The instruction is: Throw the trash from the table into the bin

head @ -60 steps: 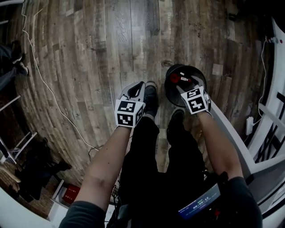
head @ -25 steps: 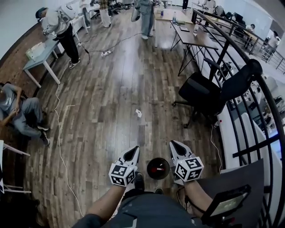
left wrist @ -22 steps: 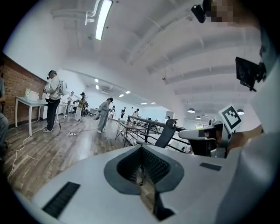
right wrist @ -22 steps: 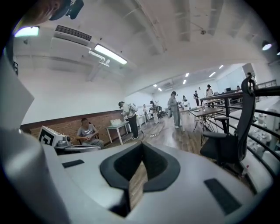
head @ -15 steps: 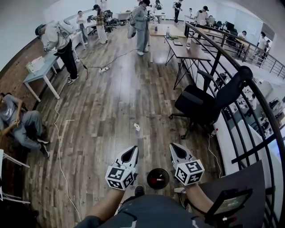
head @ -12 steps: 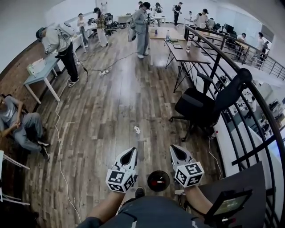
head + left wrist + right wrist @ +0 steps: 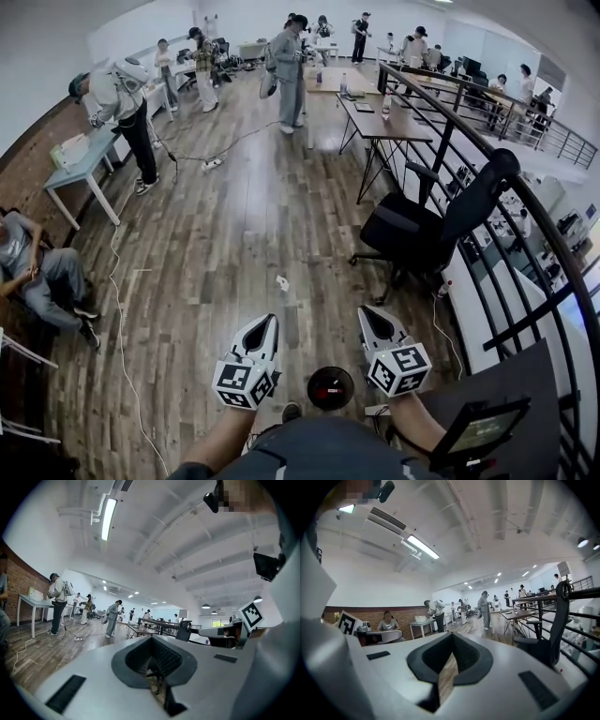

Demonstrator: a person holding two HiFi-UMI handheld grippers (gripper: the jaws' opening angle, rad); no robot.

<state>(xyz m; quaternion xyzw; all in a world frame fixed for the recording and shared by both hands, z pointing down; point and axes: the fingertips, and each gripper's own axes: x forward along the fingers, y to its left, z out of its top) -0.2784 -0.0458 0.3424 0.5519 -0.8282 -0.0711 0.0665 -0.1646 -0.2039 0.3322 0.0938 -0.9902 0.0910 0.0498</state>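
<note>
Left gripper: I see my left gripper (image 7: 266, 326) with its jaws pressed together and nothing between them. Only a thin sliver of floor shows through the slit behind the tips. It points out across the room, about level.
Right gripper: my right gripper (image 7: 372, 319) is closed tight as well and carries nothing. It sits beside the left one, a little apart from it, and aims the same way.
Bin: the round black bin (image 7: 330, 388) stands on the wooden floor (image 7: 234, 234), below the gap between my two grippers. It is back from their tips, toward my body.
Trash: a red item (image 7: 328, 385) lies inside the bin. I cannot tell what it is.
Floor scrap: a small white scrap (image 7: 282, 282) lies ahead of the left gripper's tips, clear of them.
Office chair: a black office chair (image 7: 422, 230) stands ahead of the right gripper and off to its right.
Desk: a dark desk (image 7: 375, 117) stands well beyond the chair, farther ahead of the right gripper.
Railing: a black railing (image 7: 525, 216) runs along the right gripper's outer side.
Cable: a white cable (image 7: 117, 309) trails over the floor well left of the left gripper.
People: a seated person (image 7: 37, 272) is far left of the left gripper, and several others stand far ahead.
</note>
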